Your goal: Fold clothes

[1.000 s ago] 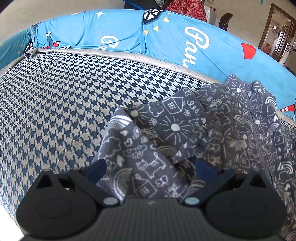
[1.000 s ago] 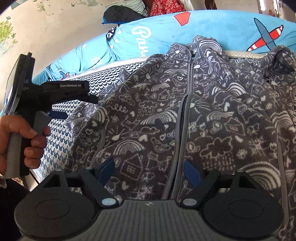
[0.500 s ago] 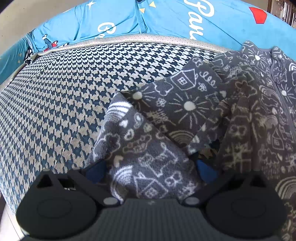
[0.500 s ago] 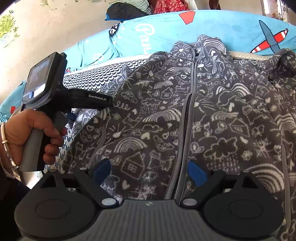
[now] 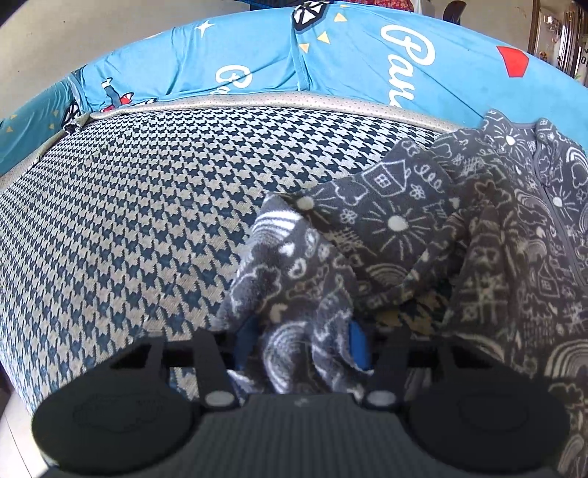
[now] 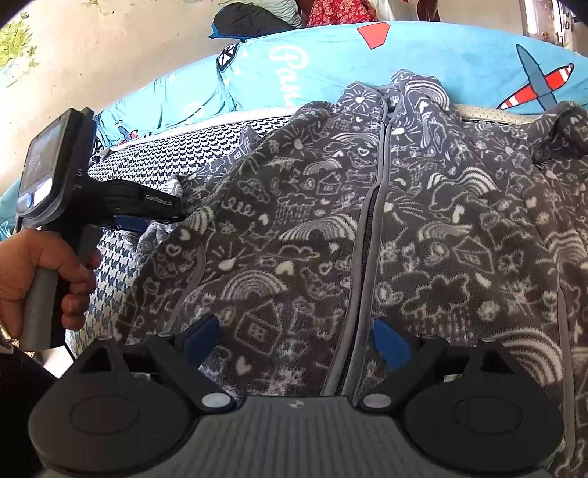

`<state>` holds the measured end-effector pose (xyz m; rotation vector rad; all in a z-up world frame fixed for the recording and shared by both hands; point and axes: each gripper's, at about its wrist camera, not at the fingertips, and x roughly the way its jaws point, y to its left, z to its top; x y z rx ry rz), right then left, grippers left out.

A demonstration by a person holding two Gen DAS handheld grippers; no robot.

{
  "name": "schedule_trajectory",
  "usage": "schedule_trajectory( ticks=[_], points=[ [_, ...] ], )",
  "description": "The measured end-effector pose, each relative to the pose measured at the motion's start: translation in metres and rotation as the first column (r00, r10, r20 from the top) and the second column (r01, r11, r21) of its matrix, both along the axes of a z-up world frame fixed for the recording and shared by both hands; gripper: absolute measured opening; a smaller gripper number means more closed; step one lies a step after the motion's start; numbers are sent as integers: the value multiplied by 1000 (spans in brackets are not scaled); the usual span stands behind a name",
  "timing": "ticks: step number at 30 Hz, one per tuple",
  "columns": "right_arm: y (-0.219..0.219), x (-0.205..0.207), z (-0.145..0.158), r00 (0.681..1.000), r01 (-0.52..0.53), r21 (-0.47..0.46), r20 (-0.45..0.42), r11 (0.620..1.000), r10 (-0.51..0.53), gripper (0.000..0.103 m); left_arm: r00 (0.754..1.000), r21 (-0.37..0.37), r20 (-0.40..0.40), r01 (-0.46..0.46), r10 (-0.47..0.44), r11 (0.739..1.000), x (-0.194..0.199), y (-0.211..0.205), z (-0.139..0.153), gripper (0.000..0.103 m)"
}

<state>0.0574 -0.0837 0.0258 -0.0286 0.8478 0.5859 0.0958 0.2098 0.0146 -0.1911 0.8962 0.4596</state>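
Note:
A dark grey fleece jacket [image 6: 422, 228] with white doodle print and a grey zip lies spread on the houndstooth bed cover [image 5: 128, 220]. Its left sleeve [image 5: 367, 228] lies folded over itself in the left wrist view. My left gripper [image 5: 301, 345] is shut on the sleeve's cuff, the blue pads pinching the cloth. The left gripper also shows from the side in the right wrist view [image 6: 147, 217], held by a hand. My right gripper [image 6: 294, 338] is open, its pads spread over the jacket's lower hem beside the zip.
A bright blue printed sheet [image 5: 330, 62] runs along the back of the bed. The bed's left edge [image 5: 22, 367] drops to the floor. A red cloth and a dark bundle [image 6: 257, 18] lie beyond the blue sheet.
My left gripper has closed onto the sleeve cuff; it was open a second ago. The right gripper has stayed open over the hem and shifted only slightly.

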Motion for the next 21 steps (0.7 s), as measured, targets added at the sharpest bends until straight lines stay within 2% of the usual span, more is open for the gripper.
schedule_trajectory(
  ticks=[4,10,11,17,21],
  points=[
    [1,0,-1,1000,0,-9,6,1000,0,92,999,-13,27,-41,42,999,-15,12,6,40],
    [5,-2,-3,1000,-9,-35,26,999,10,92,992,26,54,-117,115,993,-28,37,16,37],
    [5,-2,-3,999,-11,-40,30,999,12,92,990,33,53,-129,128,991,-29,41,17,33],
    [10,-3,-5,999,-15,-64,47,998,18,95,981,97,45,-193,189,976,-36,62,19,29],
    [12,-4,-6,998,-19,-79,57,997,23,95,968,-18,33,-248,248,969,-44,91,13,29]
  ],
)
